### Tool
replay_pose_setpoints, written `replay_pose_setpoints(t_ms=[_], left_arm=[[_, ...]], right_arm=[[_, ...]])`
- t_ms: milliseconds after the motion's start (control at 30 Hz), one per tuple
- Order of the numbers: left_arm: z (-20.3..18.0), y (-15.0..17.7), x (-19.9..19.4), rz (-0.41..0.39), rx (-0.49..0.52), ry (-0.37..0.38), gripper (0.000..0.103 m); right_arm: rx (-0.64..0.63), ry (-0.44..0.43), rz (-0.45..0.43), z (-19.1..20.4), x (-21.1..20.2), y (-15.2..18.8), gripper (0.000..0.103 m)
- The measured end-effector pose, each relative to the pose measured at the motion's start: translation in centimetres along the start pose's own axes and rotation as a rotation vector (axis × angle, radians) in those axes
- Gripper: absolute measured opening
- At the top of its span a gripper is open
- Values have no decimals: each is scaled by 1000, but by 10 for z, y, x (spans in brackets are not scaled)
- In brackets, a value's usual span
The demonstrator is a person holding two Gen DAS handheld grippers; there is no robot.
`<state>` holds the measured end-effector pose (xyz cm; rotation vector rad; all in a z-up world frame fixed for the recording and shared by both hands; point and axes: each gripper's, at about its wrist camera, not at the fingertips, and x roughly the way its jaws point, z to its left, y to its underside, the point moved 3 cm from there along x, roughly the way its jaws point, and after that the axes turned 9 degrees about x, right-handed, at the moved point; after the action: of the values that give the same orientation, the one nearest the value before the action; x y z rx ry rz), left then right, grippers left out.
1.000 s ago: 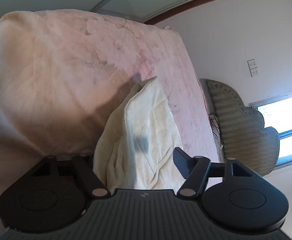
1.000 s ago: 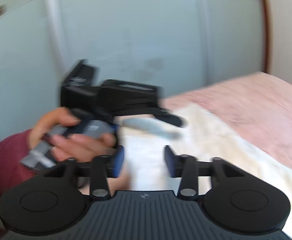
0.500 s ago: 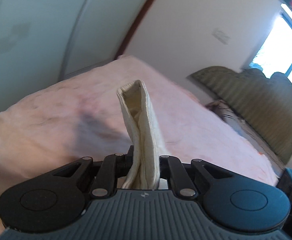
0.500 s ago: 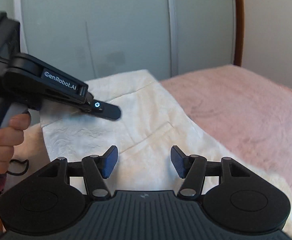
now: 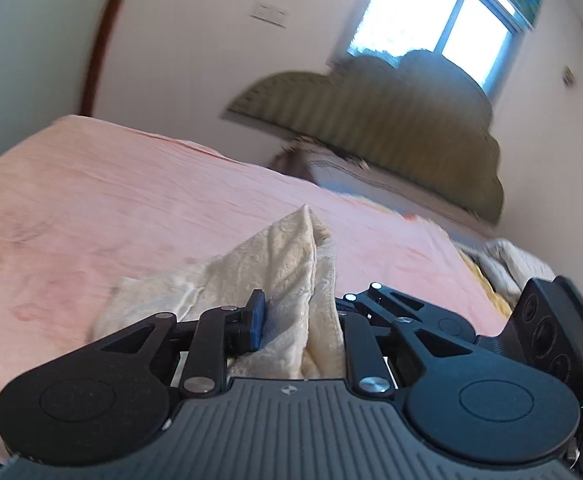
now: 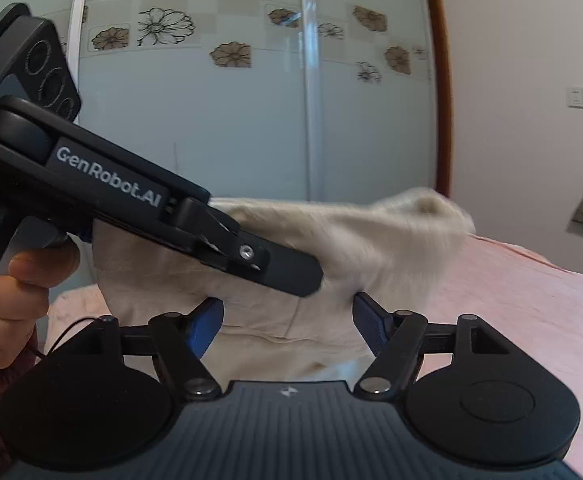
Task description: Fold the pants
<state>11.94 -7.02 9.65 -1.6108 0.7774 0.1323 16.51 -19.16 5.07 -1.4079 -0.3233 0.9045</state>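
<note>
The cream pants (image 5: 287, 276) are bunched between the fingers of my left gripper (image 5: 299, 320), which is shut on them and holds them above the pink bed (image 5: 131, 208). In the right wrist view the same pants (image 6: 371, 240) hang lifted and blurred, with the left gripper's black body (image 6: 131, 200) across them. My right gripper (image 6: 287, 324) is open, its blue pads on either side of the lower cloth, not closed on it. The right gripper's black body (image 5: 551, 332) shows at the right edge of the left wrist view.
A padded olive headboard (image 5: 391, 112) stands under a bright window (image 5: 443, 20). Wardrobe doors with flower prints (image 6: 231, 100) stand behind the bed. Bedding (image 5: 503, 264) is piled at the bed's far right. A hand (image 6: 7, 300) holds the left gripper's handle.
My left gripper has closed on the pants and lifted them, swinging towards the headboard. My right gripper has come closer to the hanging cloth, still open.
</note>
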Motion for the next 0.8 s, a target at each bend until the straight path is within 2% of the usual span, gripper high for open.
replay_pose_setpoints(t_ms=[233, 367, 633, 800], left_arm=[[-80, 25, 59, 65, 91, 82, 21], [-113, 47, 88, 111, 150, 80, 22], [-138, 69, 128, 158, 184, 56, 27], [-149, 72, 131, 152, 209, 61, 27]], right_arm=[[80, 128, 6, -33, -75, 31, 72], [100, 201, 31, -44, -94, 49, 72], [165, 249, 63, -65, -108, 74, 72], [191, 283, 65, -69, -124, 87, 72]])
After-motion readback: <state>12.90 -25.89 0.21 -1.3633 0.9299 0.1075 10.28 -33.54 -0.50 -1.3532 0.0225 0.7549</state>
